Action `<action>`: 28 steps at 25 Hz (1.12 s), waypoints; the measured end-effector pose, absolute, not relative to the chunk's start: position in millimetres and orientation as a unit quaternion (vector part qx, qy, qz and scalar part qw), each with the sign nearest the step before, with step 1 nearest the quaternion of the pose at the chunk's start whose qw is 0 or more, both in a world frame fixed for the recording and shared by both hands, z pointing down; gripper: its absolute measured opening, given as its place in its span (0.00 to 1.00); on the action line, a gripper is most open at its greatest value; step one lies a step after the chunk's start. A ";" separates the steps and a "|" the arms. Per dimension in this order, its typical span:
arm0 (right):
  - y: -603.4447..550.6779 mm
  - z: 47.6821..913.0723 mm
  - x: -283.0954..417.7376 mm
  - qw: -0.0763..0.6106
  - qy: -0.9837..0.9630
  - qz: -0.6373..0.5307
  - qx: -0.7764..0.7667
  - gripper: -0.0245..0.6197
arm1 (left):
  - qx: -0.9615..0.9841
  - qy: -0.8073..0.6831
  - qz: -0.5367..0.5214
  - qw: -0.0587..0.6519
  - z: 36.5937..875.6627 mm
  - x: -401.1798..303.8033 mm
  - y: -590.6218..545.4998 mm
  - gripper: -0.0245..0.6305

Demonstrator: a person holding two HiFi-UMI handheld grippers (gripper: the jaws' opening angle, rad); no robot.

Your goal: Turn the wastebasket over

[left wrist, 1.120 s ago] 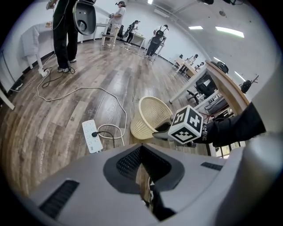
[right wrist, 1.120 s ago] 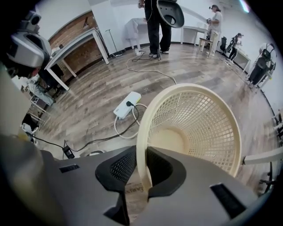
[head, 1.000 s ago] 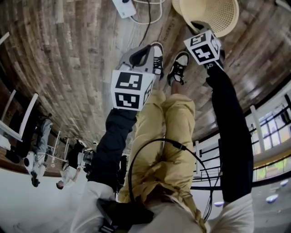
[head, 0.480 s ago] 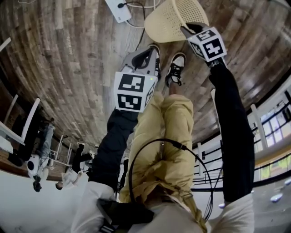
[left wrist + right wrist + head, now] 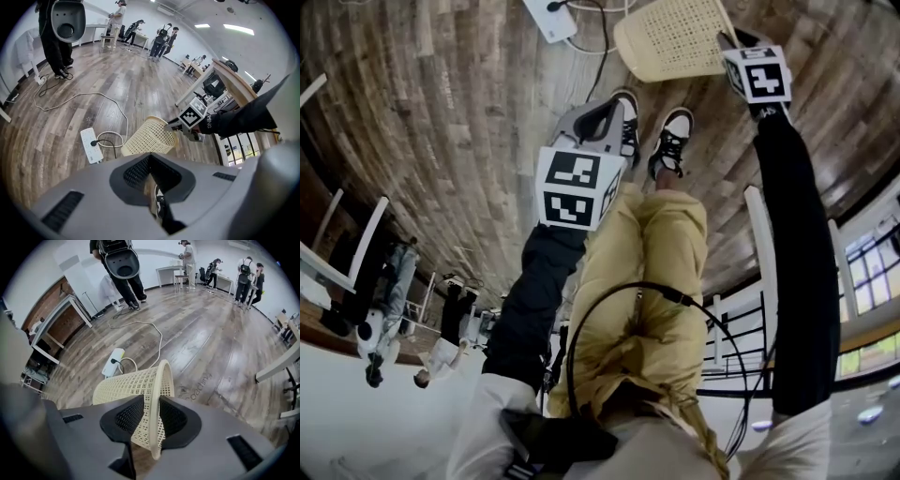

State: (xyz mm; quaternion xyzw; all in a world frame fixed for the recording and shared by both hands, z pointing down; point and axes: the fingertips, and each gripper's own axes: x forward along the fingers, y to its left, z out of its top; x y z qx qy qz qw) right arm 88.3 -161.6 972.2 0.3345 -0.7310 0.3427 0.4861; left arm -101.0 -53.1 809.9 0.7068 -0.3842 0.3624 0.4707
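The cream mesh wastebasket lies tipped on its side on the wooden floor, ahead of the person's shoes. In the right gripper view its rim stands between the jaws of my right gripper. Those jaws have just been opening, and a small gap shows beside the rim, so the gripper is open. From the left gripper view I see the wastebasket with my right gripper at its mouth. My left gripper hangs apart, over the left shoe, shut and holding nothing.
A white power strip with a looped cable lies on the floor just left of the basket. The person's shoes stand close behind it. Tables, railings and several people are farther off in the room.
The wastebasket has tipped from mouth-up to lying on its side, swinging left in the head view. My right gripper has moved right along with its rim. The left gripper has hardly shifted.
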 end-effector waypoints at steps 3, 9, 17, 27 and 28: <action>-166.5 975.6 85.5 0.485 -0.733 0.340 0.335 0.21 | 0.705 -0.386 0.364 0.471 813.7 -104.2 -54.3 0.04; -171.1 947.2 88.1 0.461 -0.734 0.344 0.360 0.27 | 0.710 -0.385 0.361 0.466 795.5 -95.2 -54.0 0.04; -186.7 831.1 113.4 0.396 -0.748 0.334 0.416 0.29 | 0.730 -0.383 0.347 0.447 724.8 -71.2 -69.9 0.04; -159.1 569.2 107.6 0.305 -0.796 0.230 0.470 0.12 | 0.774 -0.390 0.310 0.391 565.1 -28.1 -87.9 0.04; -156.0 539.7 106.1 0.291 -0.799 0.223 0.477 0.09 | 0.779 -0.391 0.303 0.384 543.9 -23.7 -90.3 0.04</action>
